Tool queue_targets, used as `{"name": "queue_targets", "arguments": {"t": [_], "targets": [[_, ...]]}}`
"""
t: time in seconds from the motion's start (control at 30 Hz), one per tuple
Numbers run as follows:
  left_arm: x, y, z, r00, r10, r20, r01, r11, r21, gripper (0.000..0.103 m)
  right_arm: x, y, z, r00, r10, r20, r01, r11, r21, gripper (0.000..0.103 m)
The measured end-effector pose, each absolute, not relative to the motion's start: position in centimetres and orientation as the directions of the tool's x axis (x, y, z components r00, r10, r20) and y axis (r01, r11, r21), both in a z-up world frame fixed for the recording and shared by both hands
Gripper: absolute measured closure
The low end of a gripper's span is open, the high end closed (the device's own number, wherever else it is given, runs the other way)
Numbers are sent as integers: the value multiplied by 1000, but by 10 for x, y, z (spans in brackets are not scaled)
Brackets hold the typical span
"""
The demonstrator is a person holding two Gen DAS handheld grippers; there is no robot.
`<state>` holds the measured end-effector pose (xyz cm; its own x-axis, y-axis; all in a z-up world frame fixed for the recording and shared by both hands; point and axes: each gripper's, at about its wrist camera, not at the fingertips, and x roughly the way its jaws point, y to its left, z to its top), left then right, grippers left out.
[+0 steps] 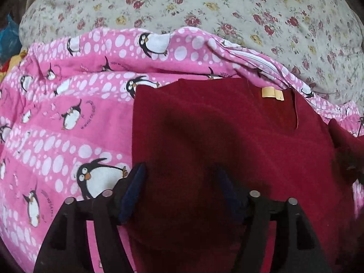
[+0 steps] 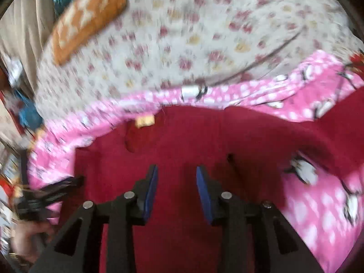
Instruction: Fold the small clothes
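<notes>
A dark red garment (image 1: 216, 136) with a yellow neck label (image 1: 271, 92) lies flat on a pink penguin-print blanket (image 1: 68, 113). My left gripper (image 1: 179, 175) is open just above the garment's left part, its left finger at the garment's left edge. In the right wrist view, which is blurred, the same garment (image 2: 193, 136) lies under my right gripper (image 2: 177, 175), which is open and empty over its middle. The left gripper (image 2: 56, 186) shows at the left there, at the garment's edge.
A floral sheet (image 1: 227, 6) covers the bed beyond the blanket. An orange patterned cushion (image 2: 88, 16) lies at the far left corner. Blue and yellow items (image 1: 9, 38) sit off the bed's left edge.
</notes>
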<state>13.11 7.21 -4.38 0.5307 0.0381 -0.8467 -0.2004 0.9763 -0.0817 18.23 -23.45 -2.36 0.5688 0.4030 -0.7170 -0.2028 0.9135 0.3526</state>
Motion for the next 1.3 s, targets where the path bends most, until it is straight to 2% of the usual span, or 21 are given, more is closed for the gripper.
{"name": "queue_targets", "arguments": {"t": [0.07,0.13,0.2,0.23,0.27,0.3,0.33,0.37,0.4,0.43,0.5,0.53,0.6,0.67,0.73,0.83,0.9,0.97,1.03,1.07,1.3], "targets": [[130,77,-42,538,21,-843,-218,969,-115,45,193,-229,-47,527,311,-791,-153,950,271,67],[123,84,-29,580,32,-814,-273,949,-157,53,191,-228,-43,542,310,-781,-157,951,268,66],[114,87,-12,657,45,-753,-279,942,-187,53,185,-225,-32,562,300,-771,-170,954,247,66],[112,85,-6,664,53,-746,-273,946,-176,53,180,-225,-23,588,306,-749,-187,952,242,61],[112,81,-5,666,63,-743,-258,954,-150,53,175,-223,-16,607,309,-732,-203,951,233,51],[116,78,-9,647,49,-761,-241,960,-143,53,172,-221,-13,613,307,-728,-212,951,223,44],[121,76,-20,604,24,-797,-227,963,-143,53,171,-217,-13,608,296,-737,-225,954,198,32],[127,74,-37,532,-10,-847,-223,963,-152,52,173,-213,-18,590,271,-760,-227,960,166,26],[130,71,-48,505,-5,-863,-212,969,-129,51,177,-209,-30,547,239,-802,-224,965,135,26],[130,67,-43,530,25,-848,-193,977,-92,50,179,-208,-41,503,228,-834,-231,965,125,26],[129,66,-38,531,27,-847,-195,977,-91,49,173,-211,-28,535,249,-807,-241,961,136,29],[128,69,-37,539,7,-842,-206,971,-124,49,170,-216,-14,547,292,-785,-258,950,173,34],[126,75,-33,547,-15,-837,-231,958,-168,49,158,-235,19,640,342,-688,-288,937,197,33],[122,79,-28,563,-31,-826,-243,949,-201,49,147,-272,49,765,263,-588,-235,964,125,31],[123,76,-27,566,-52,-823,-231,948,-218,49,146,-321,58,831,166,-531,-133,986,101,31],[125,66,-29,555,-49,-831,-213,957,-199,49,148,-415,48,863,58,-502,48,980,195,33],[124,61,-28,555,-45,-830,-204,961,-189,49,149,-455,35,859,17,-511,115,968,225,35],[124,55,-28,559,-41,-828,-196,964,-181,49,153,-478,19,845,48,-533,123,952,280,47],[125,55,-29,556,-37,-830,-193,966,-172,49,154,-485,6,820,35,-572,137,957,255,50],[125,55,-29,555,-35,-831,-192,967,-169,49,154,-486,2,811,31,-584,138,960,242,58],[125,55,-29,555,-35,-831,-192,967,-168,48,156,-491,-8,794,-16,-607,213,944,253,71]]}}
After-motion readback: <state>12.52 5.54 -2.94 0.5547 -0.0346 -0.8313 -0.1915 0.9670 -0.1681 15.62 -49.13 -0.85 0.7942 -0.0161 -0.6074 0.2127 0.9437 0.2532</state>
